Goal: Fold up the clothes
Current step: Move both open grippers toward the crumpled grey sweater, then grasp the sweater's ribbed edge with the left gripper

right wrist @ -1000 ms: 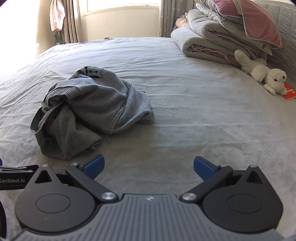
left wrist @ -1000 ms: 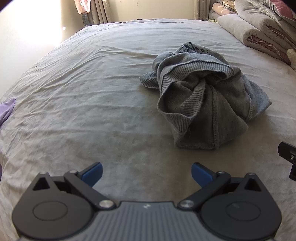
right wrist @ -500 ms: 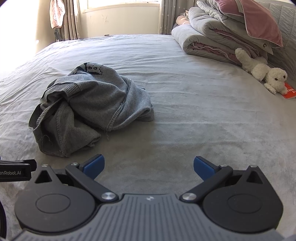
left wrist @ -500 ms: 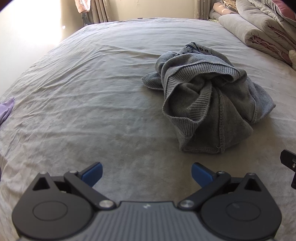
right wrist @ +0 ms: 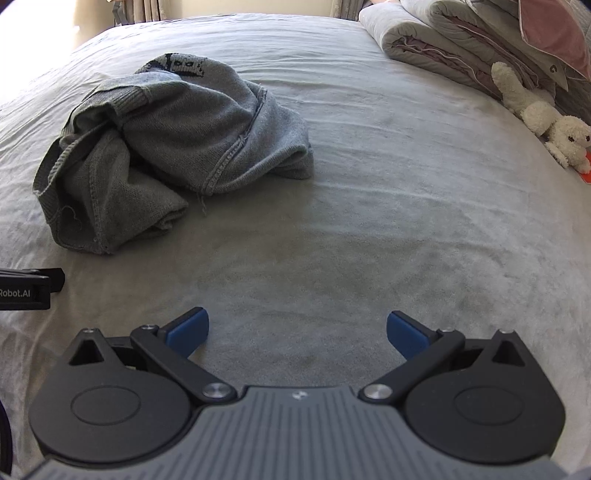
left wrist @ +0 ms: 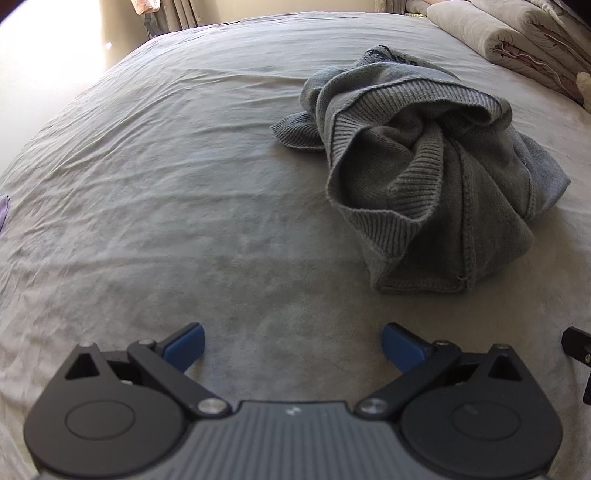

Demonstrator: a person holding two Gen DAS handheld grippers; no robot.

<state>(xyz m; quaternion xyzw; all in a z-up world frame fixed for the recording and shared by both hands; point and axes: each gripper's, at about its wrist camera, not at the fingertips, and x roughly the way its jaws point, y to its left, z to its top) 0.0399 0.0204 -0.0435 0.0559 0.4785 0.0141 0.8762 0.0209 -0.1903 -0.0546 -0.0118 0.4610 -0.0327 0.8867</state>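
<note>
A grey knit sweater (left wrist: 424, 173) lies crumpled in a heap on the grey bed (left wrist: 166, 184). In the left wrist view it is ahead and to the right of my left gripper (left wrist: 293, 345), which is open and empty above the sheet. In the right wrist view the sweater (right wrist: 173, 147) is ahead and to the left of my right gripper (right wrist: 297, 330), which is open and empty. Both grippers are apart from the sweater. A dark pattern shows at the sweater's far edge.
Folded quilts (right wrist: 443, 40) and a pink pillow (right wrist: 554, 33) are stacked at the far right of the bed. A white plush toy (right wrist: 543, 114) lies beside them. The other gripper's edge (right wrist: 26, 288) shows at left. Curtains hang at the back.
Both grippers have moved forward and lower toward the bed, so the sweater looks larger and nearer. The sweater has not moved. Both grippers stay open.
</note>
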